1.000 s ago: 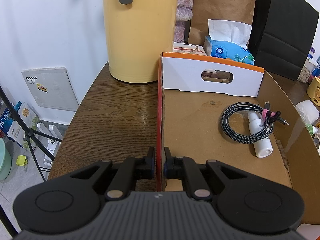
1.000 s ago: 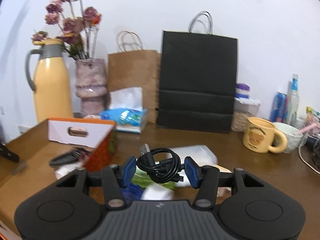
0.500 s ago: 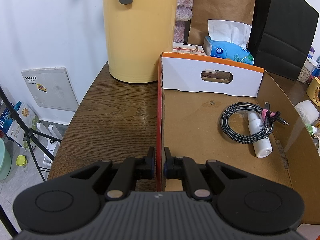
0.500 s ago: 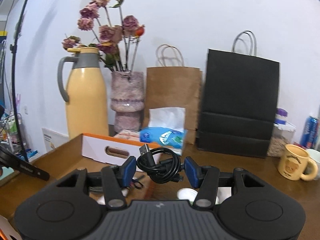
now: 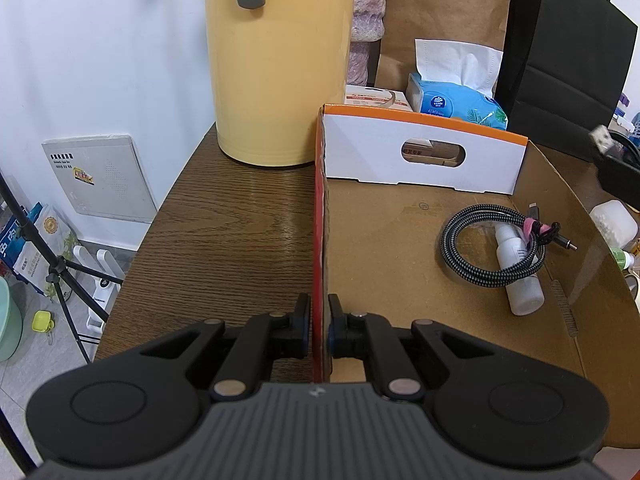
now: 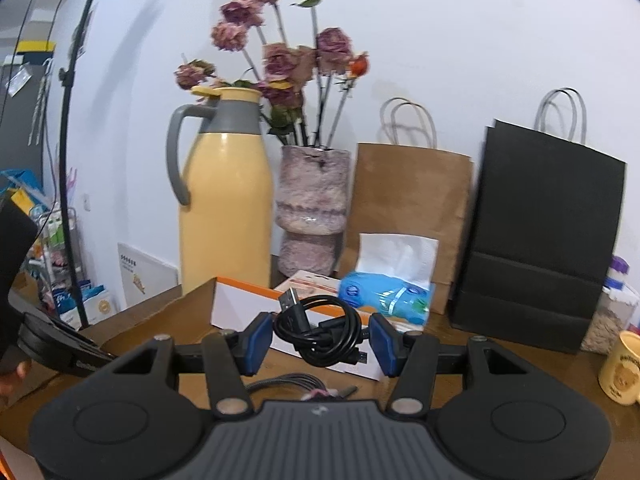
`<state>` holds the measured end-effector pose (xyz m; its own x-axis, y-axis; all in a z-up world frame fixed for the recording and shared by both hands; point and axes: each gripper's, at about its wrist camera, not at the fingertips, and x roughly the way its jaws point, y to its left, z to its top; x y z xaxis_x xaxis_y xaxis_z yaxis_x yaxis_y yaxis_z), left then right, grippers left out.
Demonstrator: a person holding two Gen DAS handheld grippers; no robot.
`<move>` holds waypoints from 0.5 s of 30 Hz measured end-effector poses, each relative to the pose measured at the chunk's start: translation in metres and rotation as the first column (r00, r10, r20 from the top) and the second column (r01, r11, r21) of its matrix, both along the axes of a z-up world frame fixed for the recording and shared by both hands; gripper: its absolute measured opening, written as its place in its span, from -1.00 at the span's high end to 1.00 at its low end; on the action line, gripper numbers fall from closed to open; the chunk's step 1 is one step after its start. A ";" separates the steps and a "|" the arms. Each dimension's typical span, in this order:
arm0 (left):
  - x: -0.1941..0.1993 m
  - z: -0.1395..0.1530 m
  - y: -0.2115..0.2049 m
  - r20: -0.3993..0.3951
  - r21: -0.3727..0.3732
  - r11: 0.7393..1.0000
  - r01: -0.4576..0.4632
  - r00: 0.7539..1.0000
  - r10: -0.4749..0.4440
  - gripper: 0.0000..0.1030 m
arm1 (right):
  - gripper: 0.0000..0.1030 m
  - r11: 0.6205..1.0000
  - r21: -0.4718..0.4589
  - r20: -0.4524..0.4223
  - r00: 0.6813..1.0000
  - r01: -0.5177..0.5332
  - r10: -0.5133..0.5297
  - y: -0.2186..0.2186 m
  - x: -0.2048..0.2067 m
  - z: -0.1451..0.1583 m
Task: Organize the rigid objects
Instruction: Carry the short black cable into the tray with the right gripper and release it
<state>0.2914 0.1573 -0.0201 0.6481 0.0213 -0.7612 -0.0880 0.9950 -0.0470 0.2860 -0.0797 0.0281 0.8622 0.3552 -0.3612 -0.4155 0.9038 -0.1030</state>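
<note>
the right claw (image 6: 318, 338) is clamped on a coiled black cable (image 6: 320, 330), its blue pads pressing the bundle from both sides, and it holds the coil in the air above the near part of the cardboard box (image 5: 420, 280). the left claw (image 5: 319, 330) is pinched shut on the box's orange side wall, which looks like steadying it on the wooden table (image 5: 224, 240).

the black cable should be light and floppy rather than stiff. squeezed across the whole bundle as it is, the loops stay together; taken by a single strand they would likely spill open. its plug end sticks up free at the top left of the coil and could snag the box rim on the way down. the smooth sheath may slide a little between the pads.

inside the box already lie a braided cable (image 5: 494, 250) coiled around a small white bottle (image 5: 518, 280), both near the right wall.

hard to make out: in the left view only a blurred plug and a dark shape show at the right edge, so how high the coil is over the box floor cannot be told. things outside the box's right wall are cut off. a dark shape at the left edge of the right view is also unclear.
</note>
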 end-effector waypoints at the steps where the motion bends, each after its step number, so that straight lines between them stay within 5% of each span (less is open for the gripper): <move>1: 0.000 0.000 0.000 0.000 0.000 1.000 0.000 1.000 0.000 0.82 | -0.01 1.000 -0.006 -0.002 1.000 -0.008 0.007 0.004 0.002 0.001; 15: 0.000 0.000 0.000 0.000 0.000 1.000 0.000 1.000 0.000 0.82 | -0.01 0.992 -0.105 -0.063 0.996 -0.068 0.062 0.039 0.025 -0.008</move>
